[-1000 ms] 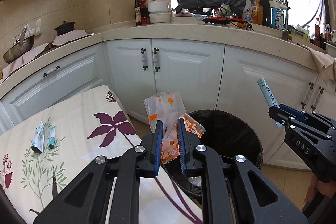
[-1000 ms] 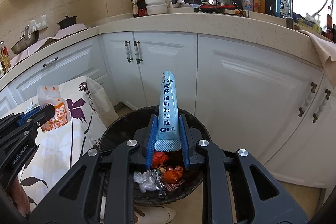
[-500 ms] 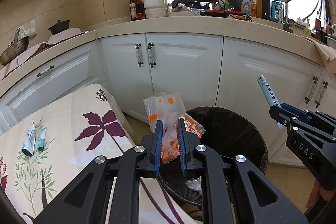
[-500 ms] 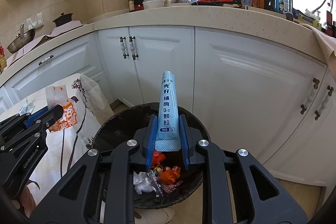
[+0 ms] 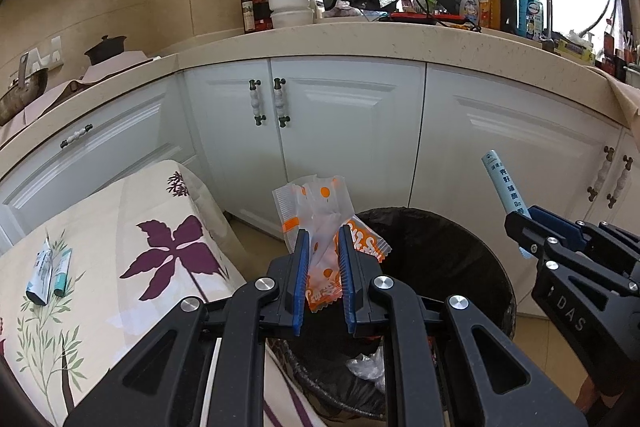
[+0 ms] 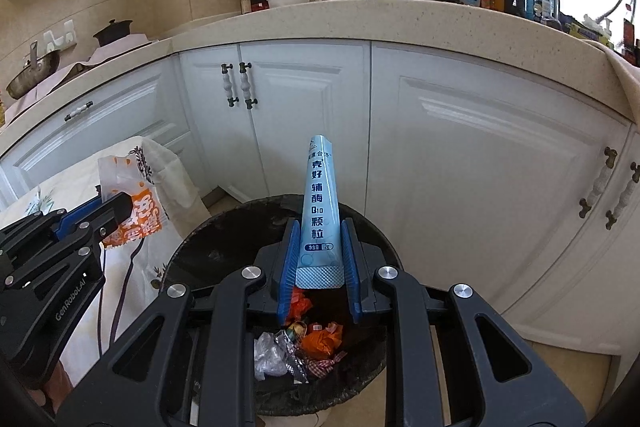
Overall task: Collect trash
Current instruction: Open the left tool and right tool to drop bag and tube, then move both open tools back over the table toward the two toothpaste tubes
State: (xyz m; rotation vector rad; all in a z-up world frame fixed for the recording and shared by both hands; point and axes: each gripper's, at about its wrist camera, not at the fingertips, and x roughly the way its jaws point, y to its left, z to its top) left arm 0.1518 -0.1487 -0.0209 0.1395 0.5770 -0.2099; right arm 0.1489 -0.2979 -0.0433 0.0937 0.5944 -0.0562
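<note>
My left gripper (image 5: 322, 239) is shut on a clear and orange snack wrapper (image 5: 320, 219), held over the near left rim of the black-lined trash bin (image 5: 460, 247). My right gripper (image 6: 319, 231) is shut on a light blue sachet (image 6: 322, 203) with dark print, which stands up between the pads above the bin (image 6: 224, 231). Crumpled orange and clear wrappers (image 6: 296, 343) lie at the bottom of the bin. In the left wrist view the right gripper (image 5: 520, 223) shows at the right with the sachet (image 5: 502, 183). In the right wrist view the left gripper (image 6: 116, 207) holds the wrapper (image 6: 132, 203) at the left.
A table with a floral cloth (image 5: 120, 267) stands left of the bin, and two small sachets (image 5: 48, 271) lie on it. White cabinet doors (image 5: 348, 131) under a beige counter (image 5: 360, 39) close the space behind the bin. Bottles and bowls crowd the counter.
Both grippers have come forward and down toward the bin, which now looks larger and nearer. Each keeps its piece of trash in the same grip.
</note>
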